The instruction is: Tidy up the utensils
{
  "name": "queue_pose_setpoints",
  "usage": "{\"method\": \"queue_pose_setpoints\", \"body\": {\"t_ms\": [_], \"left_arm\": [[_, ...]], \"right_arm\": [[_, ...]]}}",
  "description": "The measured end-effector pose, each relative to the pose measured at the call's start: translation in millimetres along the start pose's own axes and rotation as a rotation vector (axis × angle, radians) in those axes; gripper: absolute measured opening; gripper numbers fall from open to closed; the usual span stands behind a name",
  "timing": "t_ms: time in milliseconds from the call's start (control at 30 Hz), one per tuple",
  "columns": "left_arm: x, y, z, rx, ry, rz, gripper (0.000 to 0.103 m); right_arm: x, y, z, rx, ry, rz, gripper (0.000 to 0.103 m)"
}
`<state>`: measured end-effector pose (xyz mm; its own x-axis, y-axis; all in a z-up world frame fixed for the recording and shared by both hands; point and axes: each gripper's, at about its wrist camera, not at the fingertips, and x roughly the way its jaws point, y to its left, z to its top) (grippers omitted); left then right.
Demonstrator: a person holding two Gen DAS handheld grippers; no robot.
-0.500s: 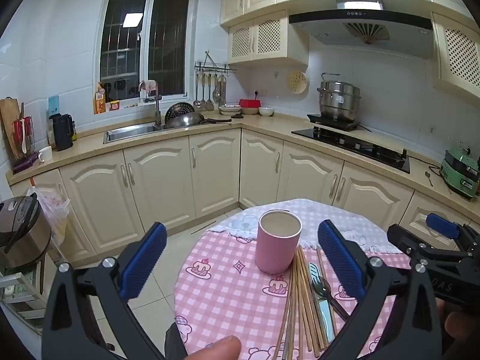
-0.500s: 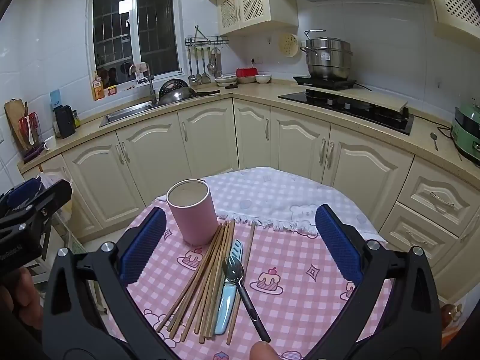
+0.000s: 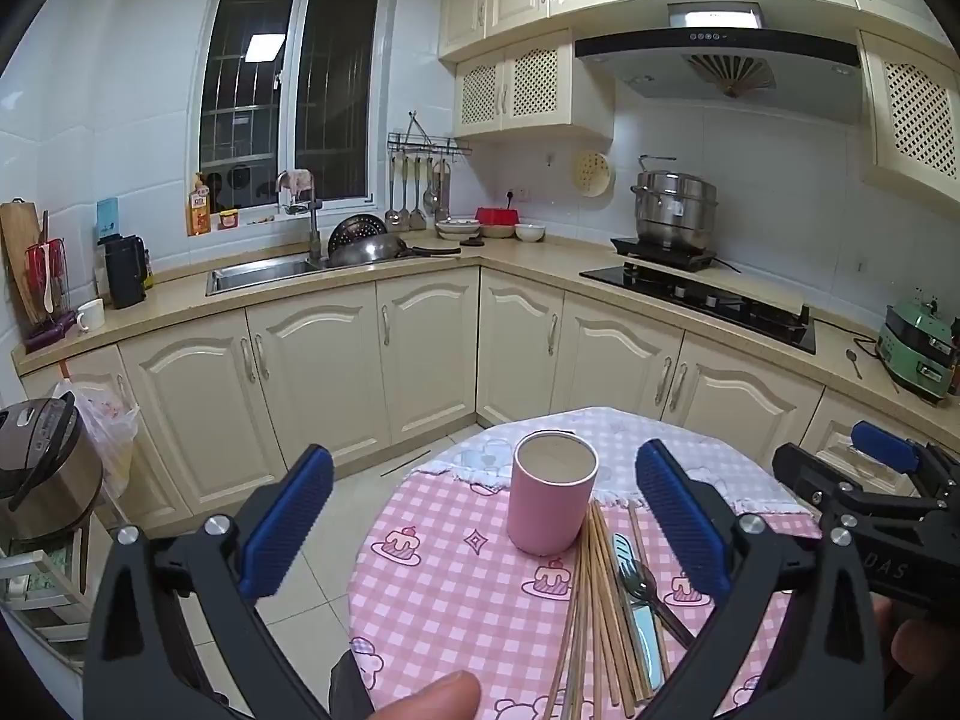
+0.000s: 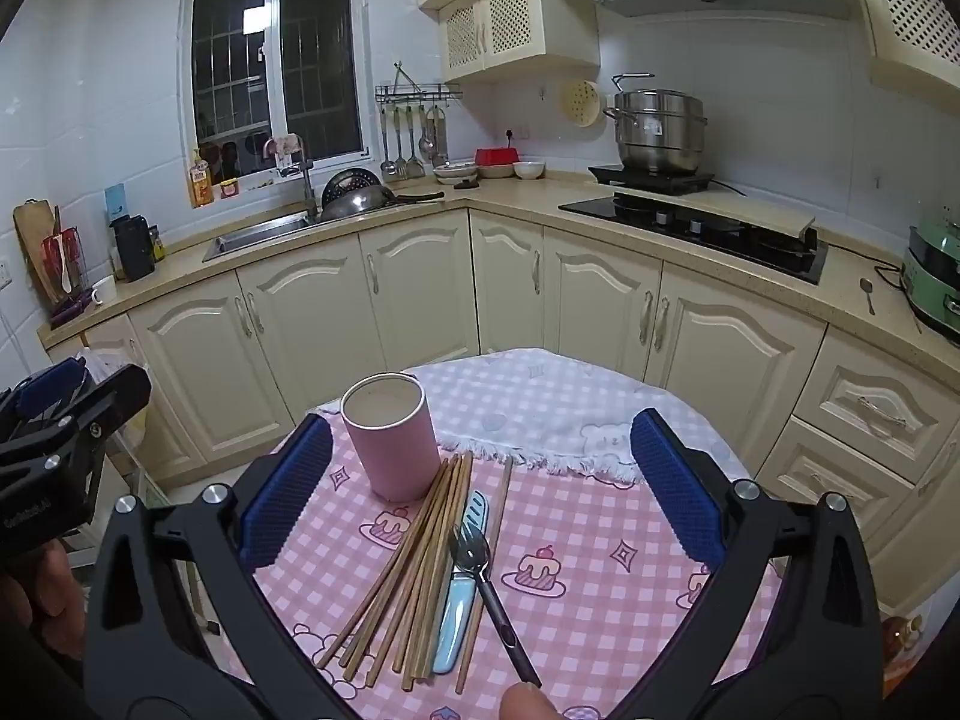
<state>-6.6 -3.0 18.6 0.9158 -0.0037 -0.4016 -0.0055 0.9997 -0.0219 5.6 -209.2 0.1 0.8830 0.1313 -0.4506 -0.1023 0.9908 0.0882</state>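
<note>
I see the utensils lying together on the pink checked cloth (image 4: 600, 546) of the round bench (image 4: 762, 600): a fan of wooden chopsticks (image 4: 414, 552), a pale blue knife (image 4: 456, 612) among them, and a dark-handled fork (image 4: 486, 576) laid across the knife with its tines pointing toward the far side. Just beyond the far tips of the chopsticks stands an upright pink cup (image 4: 393, 435), empty as far as I can tell, close to the sticks though I cannot say whether it touches them. Behind it a white fringed cloth (image 4: 540, 408) covers the far part of the bench. My right tongs (image 4: 480, 480) hang above the utensils with the blue pads spread wide and nothing between them. My left tongs (image 3: 480, 519) are likewise released, jaws wide, framing the cup from the other side, holding nothing. A fingertip (image 3: 432, 696) shows at the bottom edge. Cream cabinets (image 4: 336, 324) and a sink (image 4: 258, 234) ring the room beyond.
</note>
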Motion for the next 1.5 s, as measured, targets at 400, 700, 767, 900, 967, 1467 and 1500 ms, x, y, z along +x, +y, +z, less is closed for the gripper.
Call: {"method": "queue_pose_setpoints", "body": {"t_ms": [400, 700, 767, 900, 967, 1467, 1500], "left_arm": [[-2.4, -4.3, 1.3, 0.008, -0.006, -0.018, 0.099], [1.1, -3.6, -2.1, 0.006, 0.0, -0.023, 0.099], [2.3, -3.0, -3.0, 0.005, 0.003, -0.027, 0.099], [5.7, -3.9, -4.1, 0.009, 0.008, -0.029, 0.099], [7.9, -5.4, -4.2, 0.012, 0.012, -0.03, 0.099], [54.2, -8.1, -24.2, 0.041, 0.129, -0.017, 0.099], [61.7, -7.5, -27.8, 0.044, 0.148, -0.014, 0.099]], "right_arm": [[-4.2, -0.5, 3.1, -0.006, -0.015, -0.004, 0.097], [-5.2, -2.2, 3.9, -0.009, -0.015, -0.001, 0.097], [-5.2, -1.6, 3.2, -0.008, -0.015, -0.002, 0.097], [-4.8, -1.4, 1.5, -0.01, -0.016, -0.003, 0.097], [-4.3, -1.6, 2.2, -0.009, -0.012, -0.003, 0.097], [30.9, -15.8, -5.4, -0.005, 0.088, -0.017, 0.097], [35.0, -16.9, -7.5, -0.005, 0.099, -0.019, 0.097]]}}
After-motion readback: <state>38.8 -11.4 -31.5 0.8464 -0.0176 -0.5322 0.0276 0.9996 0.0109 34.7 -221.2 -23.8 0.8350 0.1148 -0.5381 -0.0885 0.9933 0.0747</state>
